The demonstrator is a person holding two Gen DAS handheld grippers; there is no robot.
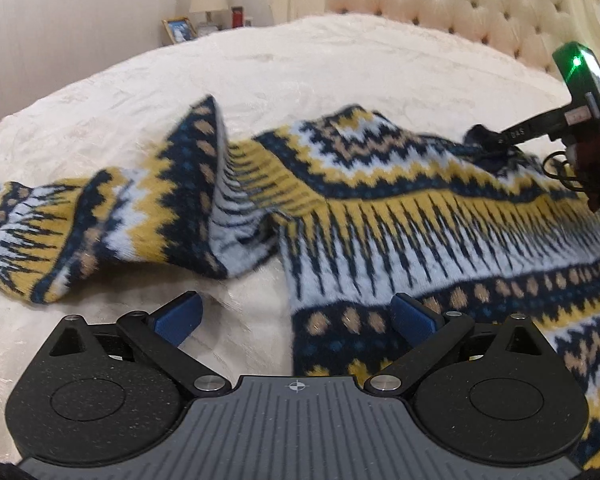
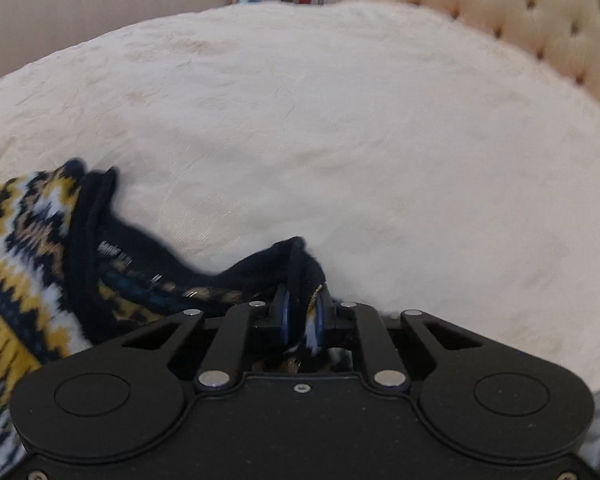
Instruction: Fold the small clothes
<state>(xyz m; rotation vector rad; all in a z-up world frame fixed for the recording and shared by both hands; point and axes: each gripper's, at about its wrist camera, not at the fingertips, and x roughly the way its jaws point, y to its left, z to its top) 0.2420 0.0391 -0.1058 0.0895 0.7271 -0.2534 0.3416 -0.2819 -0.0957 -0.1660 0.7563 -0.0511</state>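
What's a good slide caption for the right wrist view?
Right gripper clamped on the patterned sweater at its dark neckline, above the cream bedspread.

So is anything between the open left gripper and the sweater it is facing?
Nothing visible. The left gripper has its jaws open right at the sweater, with only bare bedspread between them. The right gripper already pinches the dark collar edge.
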